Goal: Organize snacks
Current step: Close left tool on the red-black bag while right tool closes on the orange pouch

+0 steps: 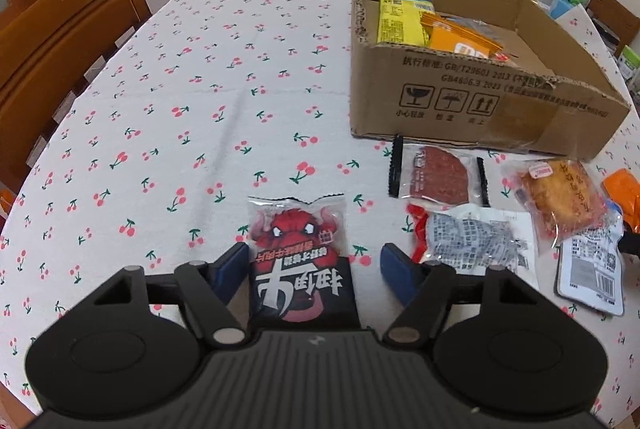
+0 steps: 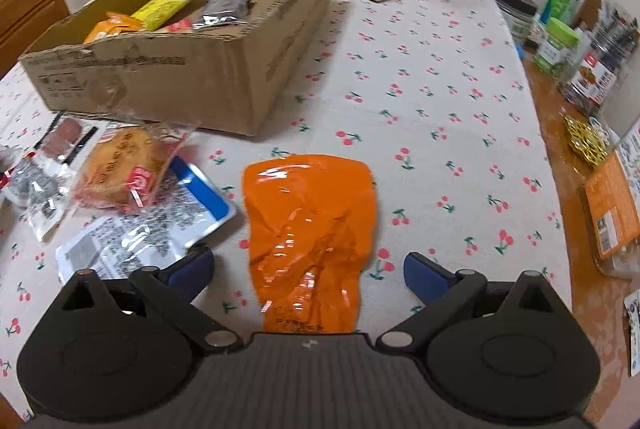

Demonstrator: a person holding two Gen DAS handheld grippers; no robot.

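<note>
A: Where's the red-and-black bull-print snack packet?

B: Flat on the white cherry-print tablecloth, between the blue pads of the left gripper. The jaws are partly spread; the left pad sits right at the packet's edge, the right pad stands clear.

A: And the right gripper?

B: Jaws wide, straddling a crinkled orange foil pouch without touching it.

A: Beyond them?

B: An open brown cardboard box holding yellow and orange packets, loose wrapped snacks just in front of it.
</note>
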